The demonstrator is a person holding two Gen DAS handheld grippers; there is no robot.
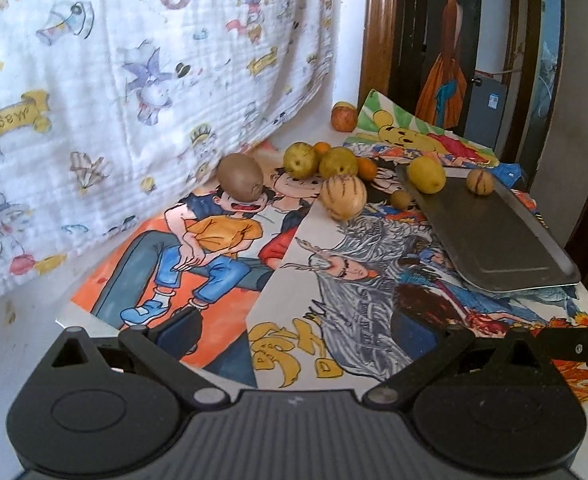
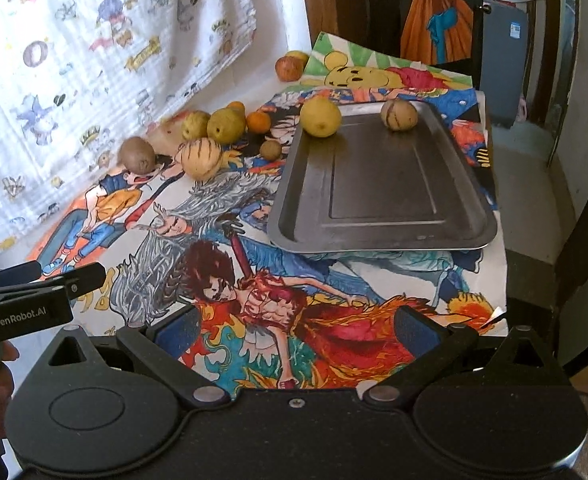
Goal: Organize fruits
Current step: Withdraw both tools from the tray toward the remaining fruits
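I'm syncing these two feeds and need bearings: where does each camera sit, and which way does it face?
Left wrist: on the left hand-held gripper, low over the drawings, facing the loose fruit; its own open fingers show.
Right wrist: on the right hand-held gripper, facing the metal tray; its open fingers and the left hand-held gripper show.
Shared: tray, yellow fruit, striped melon.

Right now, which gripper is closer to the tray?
Right. The right gripper hangs open just before the tray's near edge; the left gripper sits farther off to the tray's left.

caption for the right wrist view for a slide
Open right gripper faces metal tray holding two fruits.
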